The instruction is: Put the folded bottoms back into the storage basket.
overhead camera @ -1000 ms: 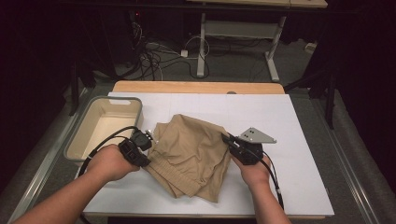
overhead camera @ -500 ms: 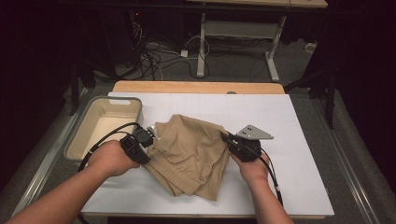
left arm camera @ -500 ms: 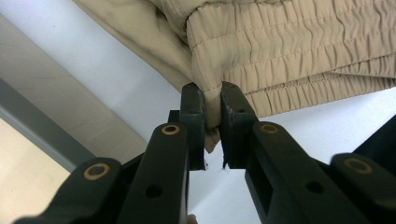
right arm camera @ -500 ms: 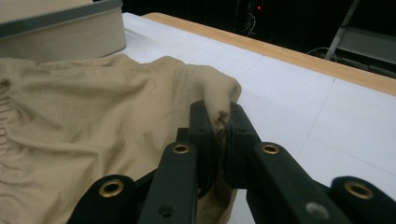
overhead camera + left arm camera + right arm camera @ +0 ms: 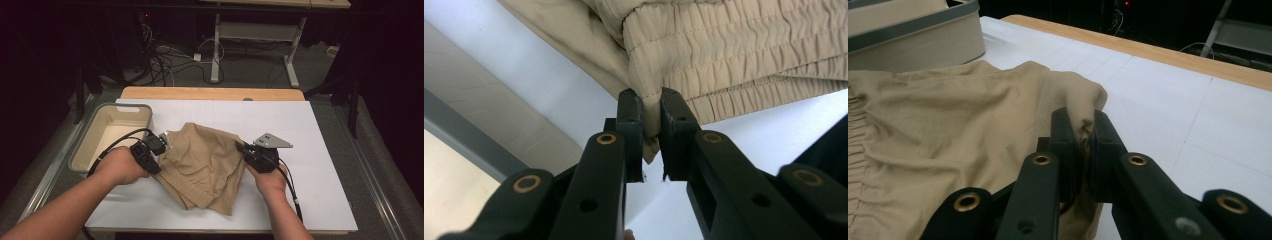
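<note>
The tan shorts (image 5: 205,167) lie in a heap on the white table (image 5: 320,195), and the left gripper (image 5: 651,115) and right gripper (image 5: 1084,127) each pinch an edge tight, likely to lift and spread them

No text, label, brand, number or sign can be read anywhere in these views.
</note>
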The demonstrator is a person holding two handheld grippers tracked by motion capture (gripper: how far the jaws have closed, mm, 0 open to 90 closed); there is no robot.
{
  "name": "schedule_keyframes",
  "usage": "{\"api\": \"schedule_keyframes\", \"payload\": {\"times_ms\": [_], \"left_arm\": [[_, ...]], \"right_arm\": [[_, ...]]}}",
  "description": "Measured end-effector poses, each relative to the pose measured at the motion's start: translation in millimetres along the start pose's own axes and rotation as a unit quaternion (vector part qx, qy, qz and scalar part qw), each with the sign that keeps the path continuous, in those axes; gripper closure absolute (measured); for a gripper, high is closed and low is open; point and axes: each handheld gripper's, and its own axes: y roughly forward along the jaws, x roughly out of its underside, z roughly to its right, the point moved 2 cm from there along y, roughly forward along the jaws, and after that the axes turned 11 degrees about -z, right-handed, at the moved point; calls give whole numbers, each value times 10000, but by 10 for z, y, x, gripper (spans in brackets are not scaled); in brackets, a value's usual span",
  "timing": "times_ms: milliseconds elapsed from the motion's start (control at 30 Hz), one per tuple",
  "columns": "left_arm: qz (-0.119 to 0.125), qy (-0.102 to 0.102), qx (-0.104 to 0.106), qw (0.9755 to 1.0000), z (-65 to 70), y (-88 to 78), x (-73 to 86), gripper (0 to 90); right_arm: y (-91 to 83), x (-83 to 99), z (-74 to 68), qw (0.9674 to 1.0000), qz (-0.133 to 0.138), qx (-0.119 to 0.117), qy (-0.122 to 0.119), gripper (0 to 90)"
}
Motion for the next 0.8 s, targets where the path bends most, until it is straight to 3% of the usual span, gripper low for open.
{"api": "schedule_keyframes", "payload": {"times_ms": [467, 800], "left_arm": [[-169, 9, -138, 9998, -19, -134, -12, 796], [-344, 74, -31, 9994, -65, -228, -13, 795]], "right_arm": [[-71, -97, -50, 9999, 56, 20, -117, 854], [-78, -171, -66, 10000, 37, 2, -71, 853]]}}
